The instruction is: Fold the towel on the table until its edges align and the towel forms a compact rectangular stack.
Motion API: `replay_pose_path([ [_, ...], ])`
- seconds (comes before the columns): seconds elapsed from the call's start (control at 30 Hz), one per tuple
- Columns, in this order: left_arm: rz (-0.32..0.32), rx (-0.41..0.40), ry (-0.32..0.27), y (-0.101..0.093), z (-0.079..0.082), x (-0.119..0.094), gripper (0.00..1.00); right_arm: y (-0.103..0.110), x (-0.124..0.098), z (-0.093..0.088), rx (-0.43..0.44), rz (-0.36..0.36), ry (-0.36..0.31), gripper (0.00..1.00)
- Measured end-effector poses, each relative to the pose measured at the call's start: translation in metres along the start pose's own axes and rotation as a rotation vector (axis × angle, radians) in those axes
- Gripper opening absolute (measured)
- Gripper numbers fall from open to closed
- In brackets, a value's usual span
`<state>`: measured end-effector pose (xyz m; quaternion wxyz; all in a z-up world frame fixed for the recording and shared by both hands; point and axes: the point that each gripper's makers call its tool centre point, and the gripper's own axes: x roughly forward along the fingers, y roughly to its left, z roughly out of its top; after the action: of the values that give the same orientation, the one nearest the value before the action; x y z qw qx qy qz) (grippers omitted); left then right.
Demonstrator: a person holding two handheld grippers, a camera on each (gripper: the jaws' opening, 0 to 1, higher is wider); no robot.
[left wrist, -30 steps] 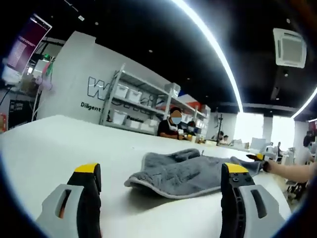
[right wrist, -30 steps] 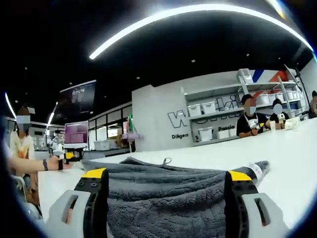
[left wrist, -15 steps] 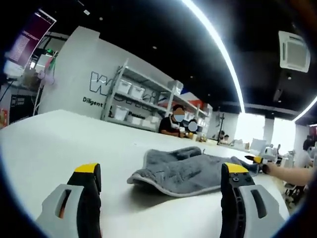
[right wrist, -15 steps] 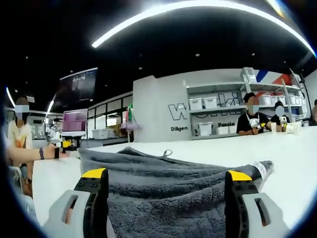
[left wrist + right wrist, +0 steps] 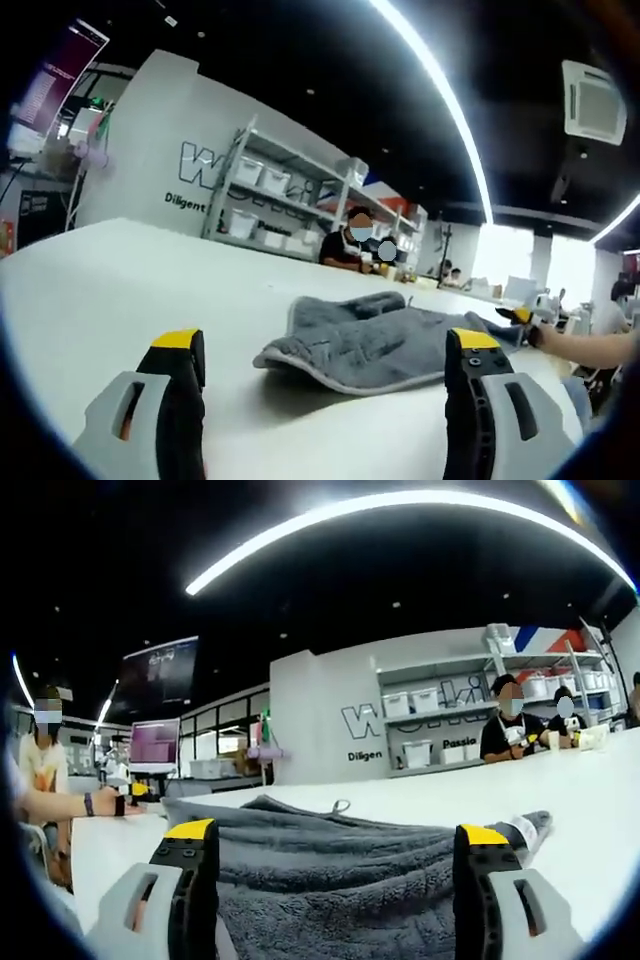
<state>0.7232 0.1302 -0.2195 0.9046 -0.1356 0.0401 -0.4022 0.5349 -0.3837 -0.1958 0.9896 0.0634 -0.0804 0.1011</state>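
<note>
Jaws spread; grey towel (image 5: 340,865) between right pair, ahead of left.

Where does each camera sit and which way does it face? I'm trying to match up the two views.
Left gripper view: low over the white table, facing the grey towel; left gripper open, person's forearm at right.
Right gripper view: close over the towel, facing the shelves; right gripper open.
Shared: towel, table, lettered wall, shelving.

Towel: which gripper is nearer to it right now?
Right. The right gripper has the grey towel lying between its open jaws. The left gripper is open too, with bare table between it and the towel's edge.
</note>
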Motion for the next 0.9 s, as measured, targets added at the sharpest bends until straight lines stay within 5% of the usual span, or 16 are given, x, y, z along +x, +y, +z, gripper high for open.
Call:
replay_pose_path([
  [0.23,-0.005,-0.013,-0.002,0.004,0.001,0.000,0.98,0.002,0.001,0.008,0.107,0.058,-0.046,1.00],
  [0.53,-0.019,-0.019,-0.005,0.001,0.000,-0.003,0.97,0.014,0.009,0.008,0.104,0.156,-0.052,1.00],
  [0.77,-0.013,-0.041,-0.018,0.004,0.003,-0.003,0.97,0.004,-0.001,0.025,0.128,0.131,-0.146,0.99],
  [0.9,-0.016,-0.062,-0.027,0.007,0.005,-0.003,0.97,0.004,-0.001,0.024,0.120,0.133,-0.140,0.99],
])
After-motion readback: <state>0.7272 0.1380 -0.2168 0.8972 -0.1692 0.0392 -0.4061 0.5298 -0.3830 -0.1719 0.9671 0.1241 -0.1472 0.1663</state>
